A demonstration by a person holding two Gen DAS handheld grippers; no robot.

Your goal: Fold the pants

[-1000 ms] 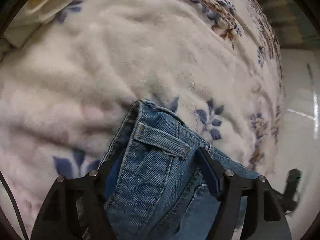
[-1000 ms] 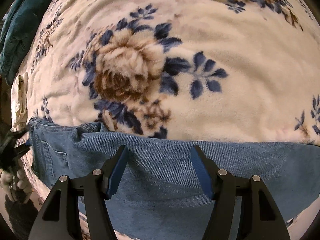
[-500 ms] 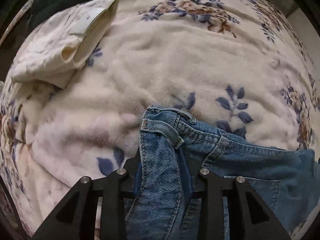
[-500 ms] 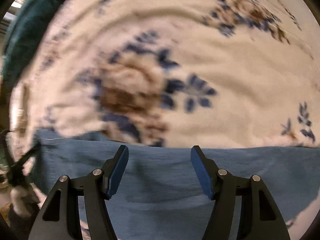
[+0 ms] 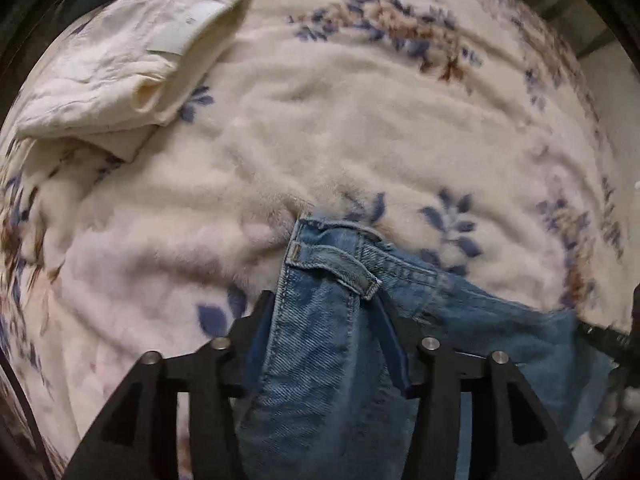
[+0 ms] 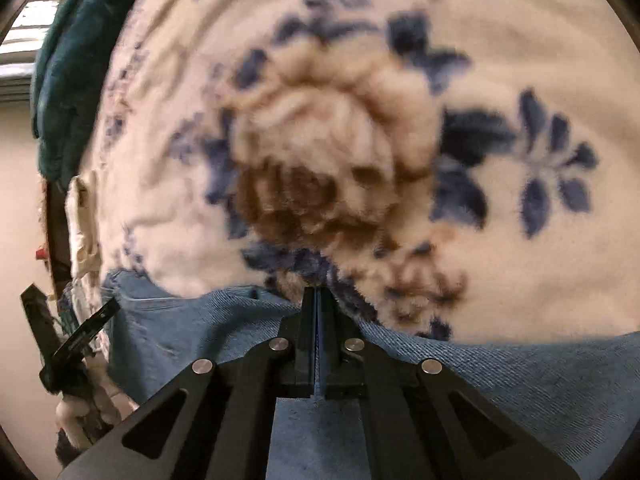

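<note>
Blue denim pants [image 5: 320, 320] lie on a cream floral blanket. In the left wrist view my left gripper [image 5: 324, 312] is shut on the bunched waistband, beside a belt loop [image 5: 336, 268]. In the right wrist view my right gripper [image 6: 318, 300] is shut on the far edge of the pants [image 6: 520, 384], with a thin line of denim pinched between the fingers. The left gripper also shows at the left edge of the right wrist view [image 6: 80, 336].
The fleece blanket [image 5: 360, 120] with blue and brown flowers covers the whole bed. A cream folded cloth [image 5: 132, 68] lies at the back left. A dark teal fabric [image 6: 68, 80] hangs at the bed's far left edge.
My right gripper has closed from wide open onto the pants' edge. My left gripper, wide open one second ago, has closed on the waistband and holds it.
</note>
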